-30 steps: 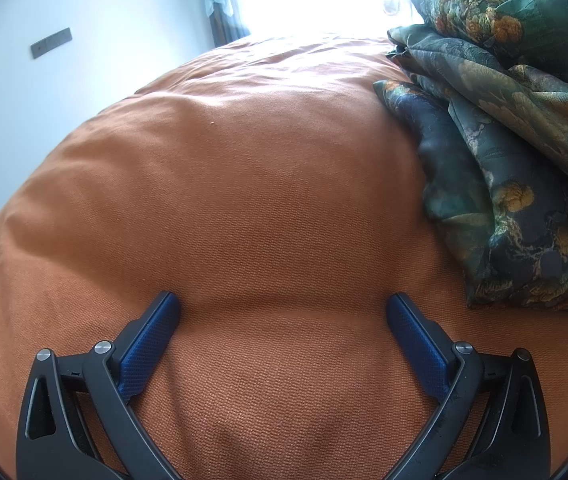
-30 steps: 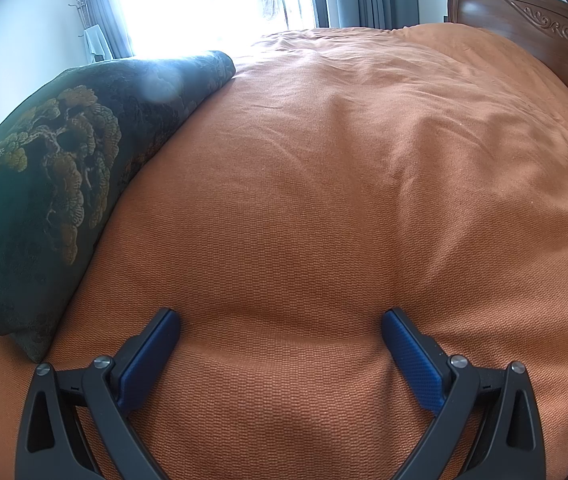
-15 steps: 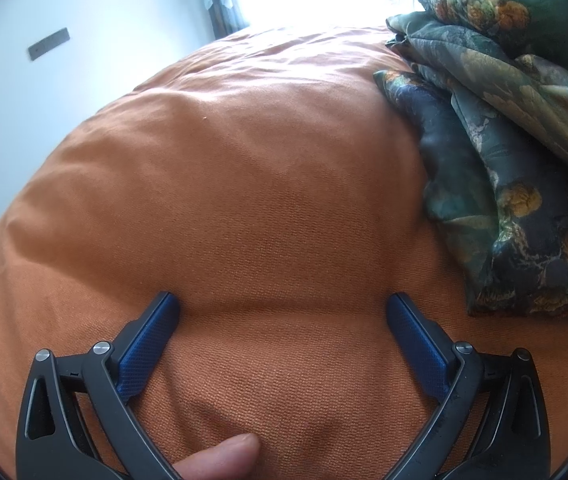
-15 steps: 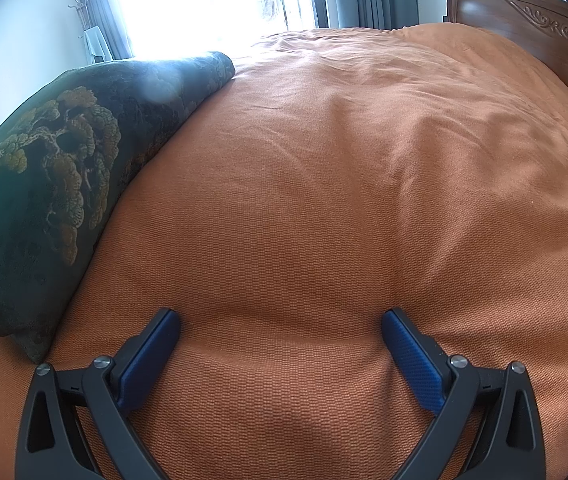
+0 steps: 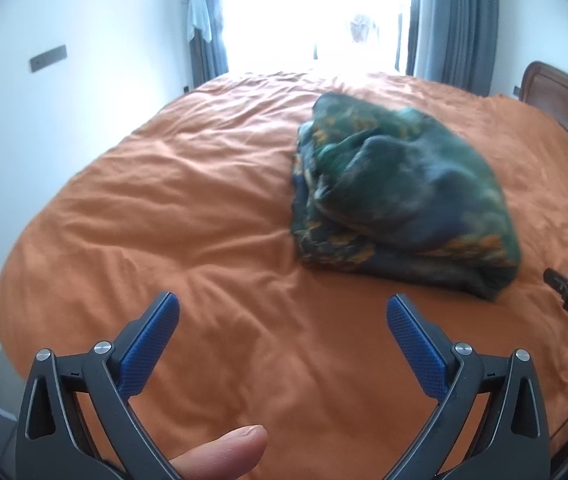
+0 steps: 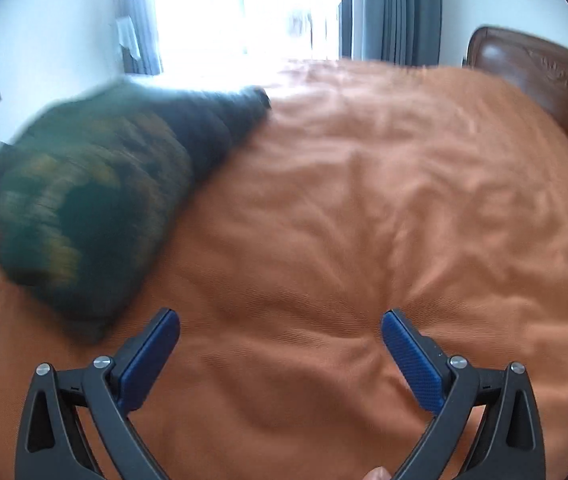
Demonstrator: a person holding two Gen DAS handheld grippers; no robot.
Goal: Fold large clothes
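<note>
The folded dark-green floral garment [image 5: 400, 196] lies on the orange bedspread [image 5: 188, 216], now well ahead of both grippers, which have pulled back and risen. Judgement: fold complete. Left gripper [image 5: 282, 330] and right gripper [image 6: 280, 342]: fingers spread wide, holding nothing.

A home bedroom. An orange-covered bed [image 5: 212, 216] with a carved wooden headboard [image 6: 544, 80] fills it. Grey curtains [image 5: 460, 20] frame a bright window [image 5: 312, 8].
</note>
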